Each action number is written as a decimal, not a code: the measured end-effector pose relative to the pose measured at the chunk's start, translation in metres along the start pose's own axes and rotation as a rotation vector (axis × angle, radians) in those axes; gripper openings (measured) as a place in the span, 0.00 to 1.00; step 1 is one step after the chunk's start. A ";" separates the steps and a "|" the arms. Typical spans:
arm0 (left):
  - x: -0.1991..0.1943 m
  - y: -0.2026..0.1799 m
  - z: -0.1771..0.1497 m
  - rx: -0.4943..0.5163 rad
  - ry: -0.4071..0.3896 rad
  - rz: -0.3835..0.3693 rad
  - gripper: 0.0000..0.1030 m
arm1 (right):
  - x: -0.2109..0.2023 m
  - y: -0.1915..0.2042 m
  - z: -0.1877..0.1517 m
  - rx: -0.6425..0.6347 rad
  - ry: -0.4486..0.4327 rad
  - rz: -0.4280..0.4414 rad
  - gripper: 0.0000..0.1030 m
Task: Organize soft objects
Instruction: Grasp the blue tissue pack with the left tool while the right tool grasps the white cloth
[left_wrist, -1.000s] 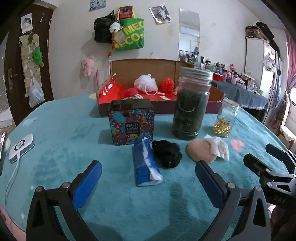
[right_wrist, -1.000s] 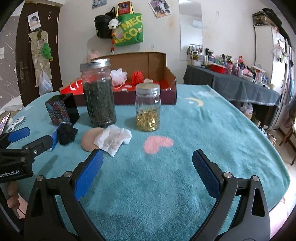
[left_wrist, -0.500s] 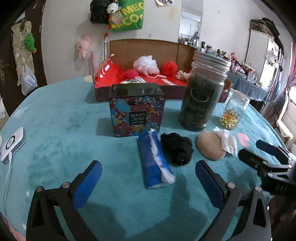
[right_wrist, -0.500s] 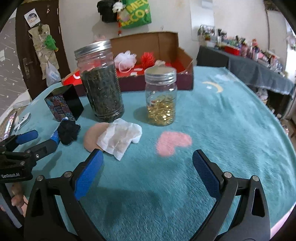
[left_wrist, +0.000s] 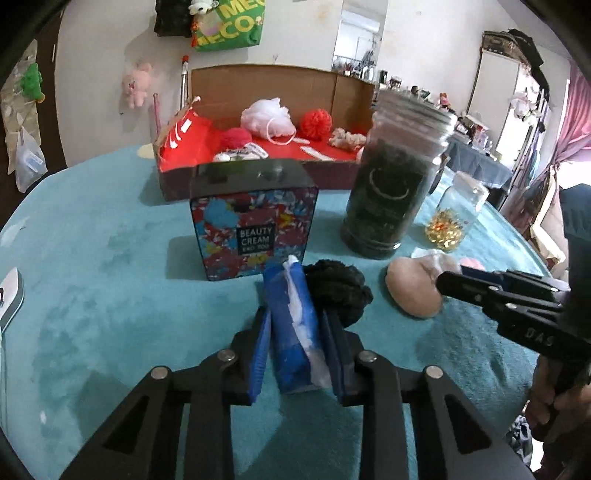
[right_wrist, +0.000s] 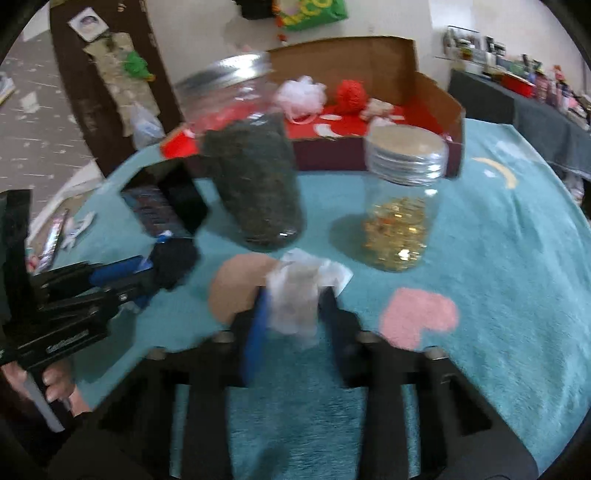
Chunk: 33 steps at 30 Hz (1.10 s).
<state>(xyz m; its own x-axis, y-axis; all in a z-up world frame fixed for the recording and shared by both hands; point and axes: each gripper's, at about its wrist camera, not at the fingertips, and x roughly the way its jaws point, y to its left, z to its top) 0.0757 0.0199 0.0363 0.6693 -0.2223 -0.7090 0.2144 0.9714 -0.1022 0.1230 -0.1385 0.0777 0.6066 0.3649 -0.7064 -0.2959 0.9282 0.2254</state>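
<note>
Low in the middle of the left wrist view: left gripper (left_wrist: 295, 317), just now closing in, pinching the blue tissue pack (left_wrist: 291, 332) from both sides. Pack right between the two blue pads (left_wrist: 260, 350), standing on its narrow edge on the teal table cloth (left_wrist: 92, 277). Bright blue, soft and a bit squashed, with white tissue poking out along the top. Touching the fluffy black hair tie (left_wrist: 340, 288) on its right. Just above it in the picture, the bright patterned box (left_wrist: 255, 229).

Low in the middle of the right wrist view: right gripper (right_wrist: 293, 299), just now closing in too, squeezing the white tissue (right_wrist: 295, 291). Tissue bunched up between the pads, thin and crinkly, blurry here. Lying partly on the round tan puff (right_wrist: 236, 284), left of it in the picture. Above these, the big jar of dark bits (right_wrist: 258, 184) and the small jar of gold bits (right_wrist: 402, 218).

At the top of both views, the cardboard box (left_wrist: 258, 81) with a white pouf (left_wrist: 266, 118) and a red pouf (left_wrist: 316, 125) inside.
</note>
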 end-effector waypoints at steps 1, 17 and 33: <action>-0.002 -0.002 0.001 0.007 -0.007 0.006 0.27 | -0.002 0.002 -0.001 -0.015 -0.011 -0.005 0.13; -0.015 -0.048 0.018 0.126 -0.073 -0.111 0.26 | -0.034 0.005 0.001 -0.014 -0.106 0.060 0.09; 0.000 -0.062 -0.002 0.175 0.016 -0.165 0.27 | -0.028 -0.021 -0.018 0.037 -0.012 0.015 0.07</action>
<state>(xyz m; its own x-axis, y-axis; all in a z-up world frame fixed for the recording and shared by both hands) 0.0612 -0.0398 0.0414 0.6042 -0.3739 -0.7036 0.4406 0.8926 -0.0960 0.0985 -0.1692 0.0810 0.6113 0.3792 -0.6946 -0.2779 0.9247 0.2603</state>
